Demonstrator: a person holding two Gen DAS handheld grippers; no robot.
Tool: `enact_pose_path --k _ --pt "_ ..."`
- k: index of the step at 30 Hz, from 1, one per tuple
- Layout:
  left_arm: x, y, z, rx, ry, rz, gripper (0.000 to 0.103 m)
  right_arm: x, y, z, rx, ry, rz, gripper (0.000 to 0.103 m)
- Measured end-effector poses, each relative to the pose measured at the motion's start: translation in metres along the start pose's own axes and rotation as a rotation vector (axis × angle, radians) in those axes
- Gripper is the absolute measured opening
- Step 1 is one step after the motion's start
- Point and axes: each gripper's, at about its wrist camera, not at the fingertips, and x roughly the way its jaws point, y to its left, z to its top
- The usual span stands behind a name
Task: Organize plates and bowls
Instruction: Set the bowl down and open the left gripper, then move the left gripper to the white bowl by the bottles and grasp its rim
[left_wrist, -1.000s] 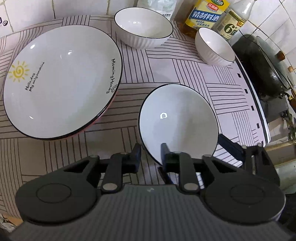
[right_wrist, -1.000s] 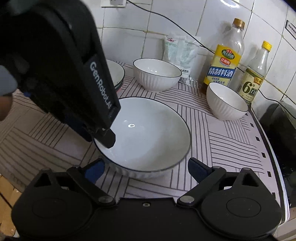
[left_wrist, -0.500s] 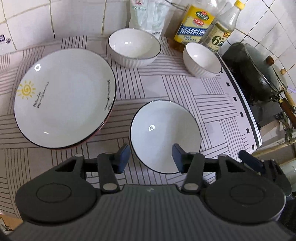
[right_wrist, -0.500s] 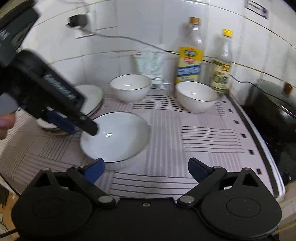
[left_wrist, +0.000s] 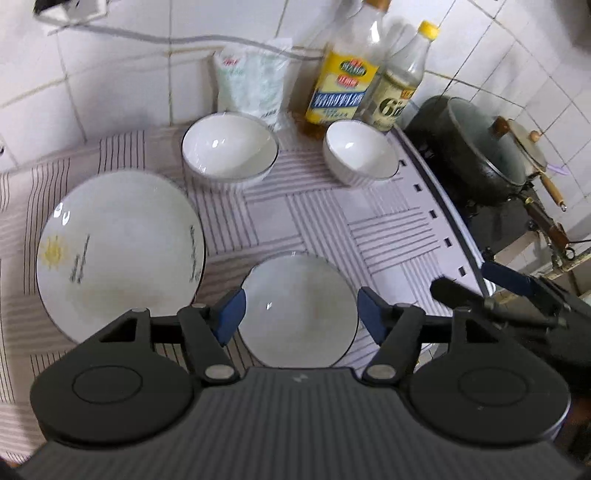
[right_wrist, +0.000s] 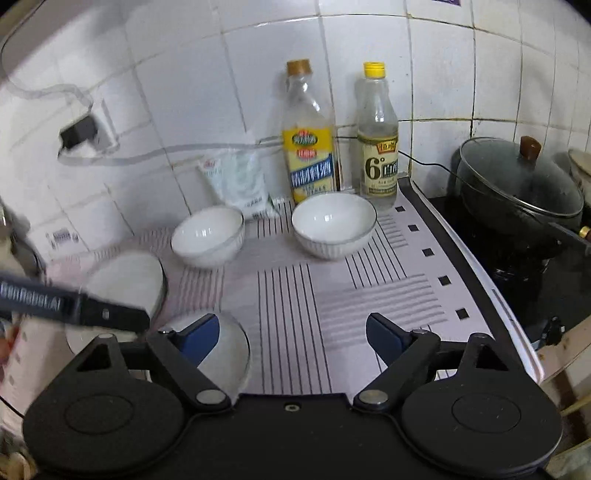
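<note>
A large white plate with a yellow sun (left_wrist: 118, 254) lies at the left of the striped mat. A smaller shallow white dish (left_wrist: 299, 310) lies in front of my left gripper (left_wrist: 299, 317), which is open and empty above its near edge. Two white ribbed bowls stand at the back: a larger one (left_wrist: 229, 151) and a smaller one (left_wrist: 360, 151). My right gripper (right_wrist: 291, 338) is open and empty above the mat; the shallow dish (right_wrist: 225, 354) sits by its left finger. The bowls show in the right wrist view, one on the left (right_wrist: 207, 236) and one on the right (right_wrist: 332, 225).
Two bottles (left_wrist: 343, 81) (left_wrist: 399, 85) and a white bag (left_wrist: 251, 85) stand against the tiled wall. A dark lidded pot (left_wrist: 484, 151) sits on the stove at the right, past the mat's edge (left_wrist: 443, 206). A plug and cable (right_wrist: 81, 136) hang on the wall.
My left gripper opened, let go of the shallow dish and pulled back and up. My right gripper also drew back and swung right; the dish stays on the mat.
</note>
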Motion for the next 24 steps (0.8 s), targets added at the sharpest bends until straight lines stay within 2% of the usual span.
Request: enact_pose_path --k 2,3,9,18,24 --pt "0.0 -0.002 0.007 0.016 -0.005 -0.006 0.066 0.009 -0.009 0.01 0.057 0.022 0.019 0.086" --pt "0.001 -0.003 0.011 0.02 -0.003 -0.016 0.066 0.014 -0.012 0.014 0.078 0.04 0.025 0.081" --pt "0.013 -0.01 0.042 0.067 0.003 -0.088 0.065 0.037 -0.02 0.029 0.114 0.061 0.037 0.063" --pt "0.056 -0.023 0.095 0.213 0.011 -0.069 0.064 0.078 -0.053 0.051 0.188 0.085 0.021 0.063" --pt "0.101 -0.025 0.118 0.221 -0.008 -0.086 0.064 0.11 -0.069 0.068 0.178 0.056 -0.034 0.061"
